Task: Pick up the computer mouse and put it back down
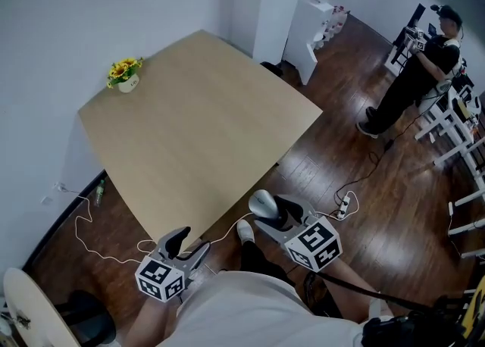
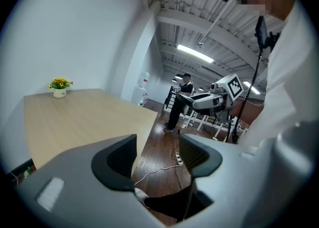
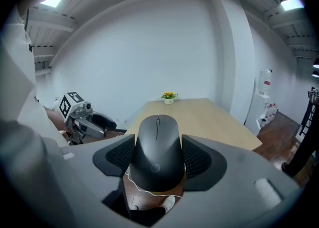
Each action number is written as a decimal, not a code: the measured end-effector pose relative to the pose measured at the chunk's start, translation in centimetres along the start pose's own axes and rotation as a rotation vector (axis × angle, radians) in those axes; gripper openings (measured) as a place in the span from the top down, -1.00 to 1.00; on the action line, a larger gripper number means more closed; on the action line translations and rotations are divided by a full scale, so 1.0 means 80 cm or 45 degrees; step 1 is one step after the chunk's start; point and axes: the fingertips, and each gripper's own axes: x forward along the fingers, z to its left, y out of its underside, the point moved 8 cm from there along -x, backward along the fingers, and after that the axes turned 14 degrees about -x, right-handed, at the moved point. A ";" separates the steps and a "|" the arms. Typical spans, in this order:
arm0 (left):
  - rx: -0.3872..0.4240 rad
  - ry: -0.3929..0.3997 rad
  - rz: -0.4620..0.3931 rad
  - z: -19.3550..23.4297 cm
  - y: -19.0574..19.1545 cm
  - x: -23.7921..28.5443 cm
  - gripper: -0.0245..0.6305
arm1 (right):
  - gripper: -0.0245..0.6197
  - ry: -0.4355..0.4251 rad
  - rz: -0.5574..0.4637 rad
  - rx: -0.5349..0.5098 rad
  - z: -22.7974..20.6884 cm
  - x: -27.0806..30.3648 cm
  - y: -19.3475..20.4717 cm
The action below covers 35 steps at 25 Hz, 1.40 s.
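Note:
A dark grey computer mouse [image 3: 157, 152] is clamped between the jaws of my right gripper [image 3: 157, 158], which is shut on it. In the head view the mouse [image 1: 264, 204] is held in the air just off the near edge of the wooden table [image 1: 197, 133], with the right gripper [image 1: 274, 213] behind it. My left gripper [image 1: 184, 245] hangs low at the left, below the table's near corner. Its jaws stand apart with nothing between them, and the floor shows through the left gripper [image 2: 157, 158] gap.
A small pot of yellow flowers [image 1: 125, 74] stands at the table's far left corner. A white cable [image 1: 98, 239] and a power strip [image 1: 345, 205] lie on the wooden floor. A person in black [image 1: 413, 76] stands at the far right by white desks [image 1: 462, 129].

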 end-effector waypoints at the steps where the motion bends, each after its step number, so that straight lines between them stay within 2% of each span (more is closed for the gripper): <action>1: -0.001 0.011 -0.001 -0.002 0.000 -0.001 0.19 | 0.00 0.004 0.000 0.001 0.002 -0.002 0.000; 7: 0.055 0.007 0.008 -0.010 -0.004 -0.006 0.16 | 0.00 0.010 -0.004 0.002 0.006 -0.004 -0.004; 19: 0.032 -0.034 -0.012 0.001 -0.024 0.000 0.16 | 0.00 -0.006 0.024 0.012 -0.033 0.033 0.003; 24: -0.006 -0.051 -0.065 0.005 -0.033 0.008 0.16 | 0.00 -0.019 0.104 -0.006 -0.081 0.095 0.020; 35: -0.081 -0.216 -0.082 0.018 -0.053 0.045 0.16 | 0.00 -0.083 0.211 -0.026 -0.198 0.278 0.082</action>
